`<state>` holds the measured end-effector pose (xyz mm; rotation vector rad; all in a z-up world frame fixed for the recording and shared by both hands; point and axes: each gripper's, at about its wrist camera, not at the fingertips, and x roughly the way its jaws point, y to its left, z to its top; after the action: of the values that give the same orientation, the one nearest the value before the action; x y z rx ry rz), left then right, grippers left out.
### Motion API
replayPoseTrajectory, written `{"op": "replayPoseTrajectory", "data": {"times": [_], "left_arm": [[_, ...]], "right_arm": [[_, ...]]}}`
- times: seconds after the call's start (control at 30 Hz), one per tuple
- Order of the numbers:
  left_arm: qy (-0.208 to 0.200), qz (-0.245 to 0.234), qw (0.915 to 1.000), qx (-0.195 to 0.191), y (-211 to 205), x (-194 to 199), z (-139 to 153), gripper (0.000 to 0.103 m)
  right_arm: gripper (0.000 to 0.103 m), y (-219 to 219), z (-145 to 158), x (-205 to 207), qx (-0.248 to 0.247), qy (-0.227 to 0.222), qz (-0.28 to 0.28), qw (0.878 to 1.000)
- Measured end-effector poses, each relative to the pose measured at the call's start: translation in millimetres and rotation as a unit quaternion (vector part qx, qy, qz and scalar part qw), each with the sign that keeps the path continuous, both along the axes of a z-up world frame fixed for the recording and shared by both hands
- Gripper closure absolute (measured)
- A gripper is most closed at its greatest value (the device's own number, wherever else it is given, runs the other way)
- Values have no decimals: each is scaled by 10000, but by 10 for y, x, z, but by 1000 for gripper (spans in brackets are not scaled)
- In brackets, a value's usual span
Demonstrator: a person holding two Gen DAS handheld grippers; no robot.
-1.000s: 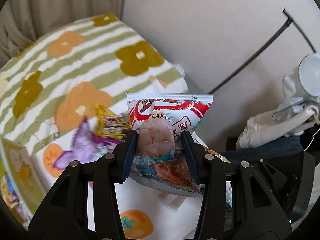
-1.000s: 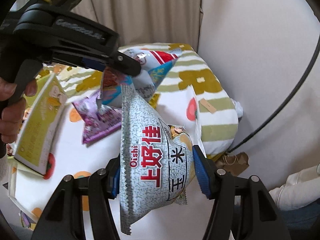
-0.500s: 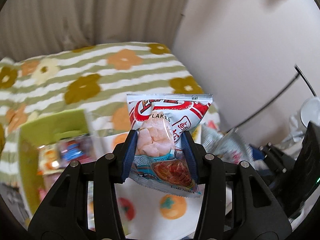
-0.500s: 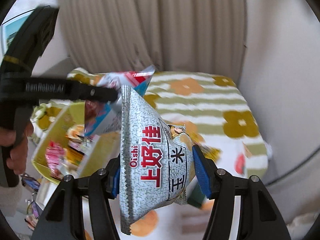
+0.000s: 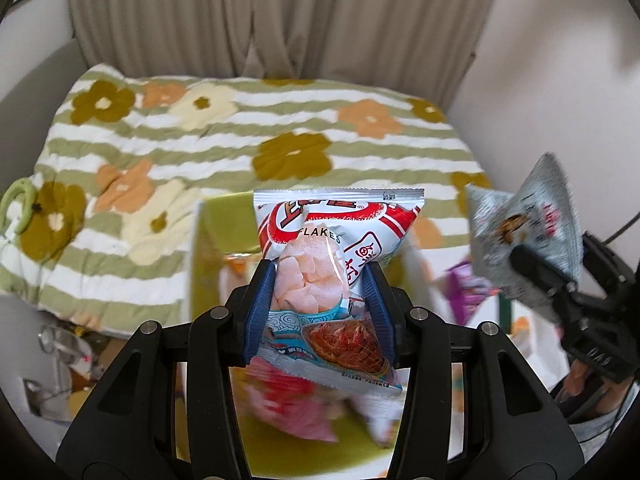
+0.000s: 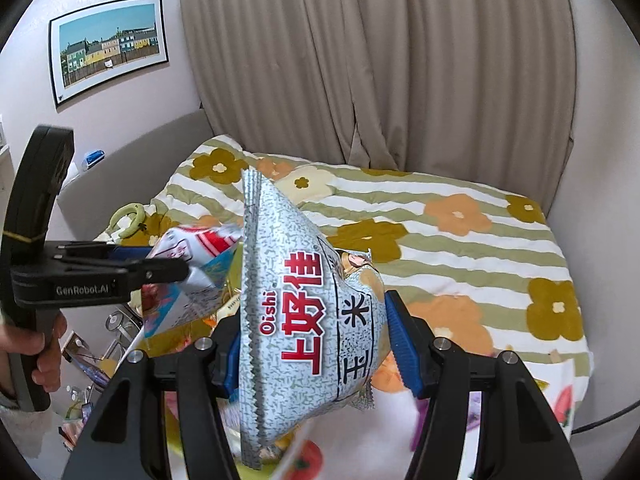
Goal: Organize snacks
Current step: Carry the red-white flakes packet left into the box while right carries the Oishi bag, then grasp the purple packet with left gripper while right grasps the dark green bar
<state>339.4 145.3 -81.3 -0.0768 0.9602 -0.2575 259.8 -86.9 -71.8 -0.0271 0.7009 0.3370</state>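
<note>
Keep left gripper (image 5: 320, 312) clamped on flakes packet (image 5: 340, 236) — right gripper (image 6: 316, 344) on Oishi bag (image 6: 308, 320) — centre over green box (image 5: 208, 232), lower frame; release low.

Both views bright, soft even daylight, apparently filtering through the beige curtain (image 6: 400, 60) at 12 o'clock; no hard shadows, no strong glare. Heavy fisheye bend, black vignette in all corners. Left wrist view: held shrimp flakes bag (image 5: 332, 264) sharp, motion blur on the green box (image 5: 224, 216) behind it, pink packs at 6 o'clock smeared, grey bag at 3 o'clock blurred. Floral quilt (image 5: 280, 136) slightly soft. Right wrist view: Oishi bag (image 6: 304, 320) crisp, print readable; wall picture (image 6: 108, 46) at 10 o'clock clear; clutter at 7 o'clock and table edge at 6 o'clock blurred.
</note>
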Motion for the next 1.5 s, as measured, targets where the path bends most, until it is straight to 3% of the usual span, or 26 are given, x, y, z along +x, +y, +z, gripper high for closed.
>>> {"op": "replayPoseTrajectory", "data": {"times": [0.23, 0.3, 0.37, 0.4, 0.6, 0.93, 0.97, 1.0, 1.03, 1.1, 1.5], "left_arm": [[412, -42, 9990, 169, 160, 390, -496, 60], [486, -84, 9987, 129, 137, 417, -573, 54], [480, 4, 9983, 334, 107, 420, -620, 21], [444, 73, 9981, 423, 108, 407, -632, 0], [480, 437, 9978, 134, 199, 238, -654, 1], [416, 862, 9952, 220, 317, 159, -617, 1], [425, 909, 9947, 228, 339, 153, -619, 1], [425, 944, 9944, 222, 357, 140, -620, 1], [421, 960, 9942, 220, 362, 115, -617, 1], [434, 1013, 9936, 265, 380, 68, -630, 1], [276, 977, 9945, 255, 421, -284, -498, 1]], "right_arm": [[47, 298, -238, 290, 35, 283, -160, 9995], [47, 340, -278, 339, 22, 393, -152, 9991], [47, 376, -299, 389, -43, 447, -113, 9989], [47, 385, -302, 409, -60, 454, -95, 9989], [47, 412, -334, 543, -146, 483, 188, 9985], [45, 697, -510, 840, -683, 386, 779, 9939], [43, 724, -521, 857, -626, 395, 830, 9938], [31, 747, -523, 874, -556, 381, 881, 9938], [11, 769, -518, 858, -465, 309, 962, 9938], [1, 771, -500, 819, -383, 172, 990, 9942], [1, 636, -407, 539, -76, 262, 753, 9968]]}}
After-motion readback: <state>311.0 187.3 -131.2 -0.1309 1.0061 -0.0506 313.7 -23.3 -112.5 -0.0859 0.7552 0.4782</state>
